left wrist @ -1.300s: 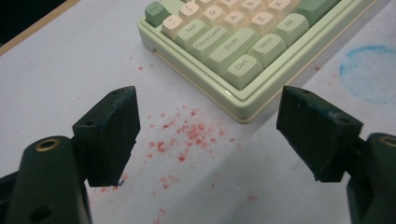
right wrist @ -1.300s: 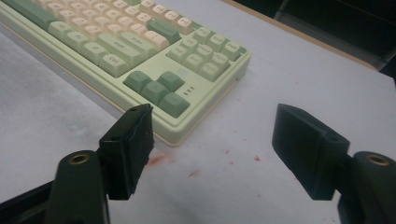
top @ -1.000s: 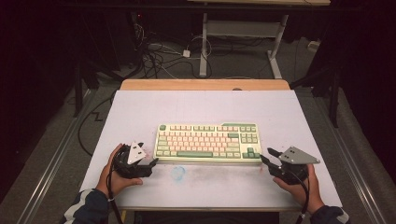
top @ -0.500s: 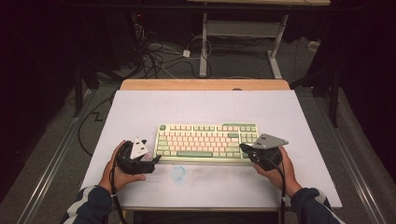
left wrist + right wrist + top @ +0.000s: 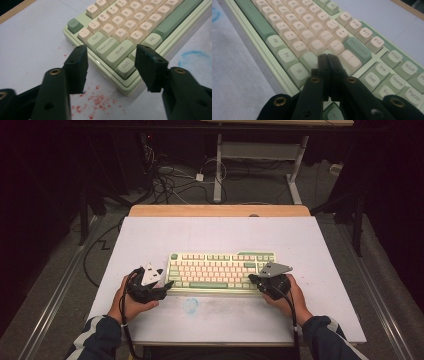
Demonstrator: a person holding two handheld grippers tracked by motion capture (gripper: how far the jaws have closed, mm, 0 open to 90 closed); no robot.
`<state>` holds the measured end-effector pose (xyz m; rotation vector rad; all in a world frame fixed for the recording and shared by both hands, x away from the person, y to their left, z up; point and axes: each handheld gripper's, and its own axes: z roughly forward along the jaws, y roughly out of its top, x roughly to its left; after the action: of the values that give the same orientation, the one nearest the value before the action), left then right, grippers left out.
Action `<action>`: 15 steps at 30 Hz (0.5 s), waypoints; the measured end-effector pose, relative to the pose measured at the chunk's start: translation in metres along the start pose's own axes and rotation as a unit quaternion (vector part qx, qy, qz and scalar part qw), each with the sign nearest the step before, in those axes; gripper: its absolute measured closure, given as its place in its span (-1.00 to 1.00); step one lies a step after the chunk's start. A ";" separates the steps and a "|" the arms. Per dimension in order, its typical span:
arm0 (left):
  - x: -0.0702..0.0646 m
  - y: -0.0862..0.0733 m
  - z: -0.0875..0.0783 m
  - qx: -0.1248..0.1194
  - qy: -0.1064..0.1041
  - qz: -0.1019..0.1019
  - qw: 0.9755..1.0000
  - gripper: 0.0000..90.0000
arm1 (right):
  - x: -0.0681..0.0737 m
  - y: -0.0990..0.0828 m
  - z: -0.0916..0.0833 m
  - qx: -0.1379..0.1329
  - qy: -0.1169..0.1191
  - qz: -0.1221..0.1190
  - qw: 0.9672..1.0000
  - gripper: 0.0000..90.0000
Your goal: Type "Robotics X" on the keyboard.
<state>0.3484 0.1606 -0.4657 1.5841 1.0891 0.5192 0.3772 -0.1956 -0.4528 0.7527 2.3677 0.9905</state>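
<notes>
A pale green keyboard (image 5: pixel 220 272) with cream and green keys lies in the middle of the white table (image 5: pixel 210 235). My left gripper (image 5: pixel 168 284) is at its near left corner. In the left gripper view the keyboard (image 5: pixel 120 32) has its Ctrl corner between the jaws of the left gripper (image 5: pixel 111 65); they have just been closing and stand apart, with no pad pressing on it. My right gripper (image 5: pixel 253 279) is at the keyboard's right end. In the right gripper view the right gripper (image 5: pixel 328 60) is shut on nothing, tips just over the keys (image 5: pixel 312 32).
A blue chalky smudge (image 5: pixel 190 305) marks the table in front of the keyboard, and red specks (image 5: pixel 100 100) lie by its left corner. A wooden strip (image 5: pixel 220 211) edges the far side. Cables (image 5: pixel 170 180) and a desk frame (image 5: pixel 217 170) are on the floor beyond.
My right gripper has moved left from the table's right side onto the keyboard's right end and its jaws have shut. The left gripper has stayed at the left corner, jaws narrower.
</notes>
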 end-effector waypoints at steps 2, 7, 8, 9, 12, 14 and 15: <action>-0.001 0.002 0.001 0.003 -0.005 -0.001 1.000 0.07 | -0.001 -0.001 0.000 -0.001 0.001 0.001 1.000 1.00; -0.006 0.011 0.008 0.020 -0.027 0.003 0.999 0.64 | 0.000 -0.003 0.003 0.001 0.000 -0.001 1.000 1.00; -0.008 0.013 0.009 0.024 -0.032 0.005 0.999 0.74 | 0.001 -0.003 0.003 0.001 0.000 -0.001 1.000 1.00; -0.010 0.015 0.011 0.027 -0.037 0.004 0.999 0.82 | 0.001 -0.004 0.003 0.000 0.000 -0.001 1.000 1.00; -0.014 0.019 0.015 0.031 -0.045 0.014 0.998 0.93 | 0.001 -0.004 0.003 -0.001 0.000 0.002 1.000 1.00; -0.022 0.023 0.024 0.039 -0.050 0.025 0.998 0.93 | 0.001 -0.005 0.003 -0.002 -0.001 0.003 1.000 1.00; -0.024 0.025 0.027 0.043 -0.054 0.022 0.997 0.94 | 0.001 -0.005 0.003 -0.003 -0.002 0.002 1.000 1.00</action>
<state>0.3676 0.1267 -0.4458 1.6946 1.0081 0.4165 0.3767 -0.1961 -0.4587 0.7558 2.3598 0.9960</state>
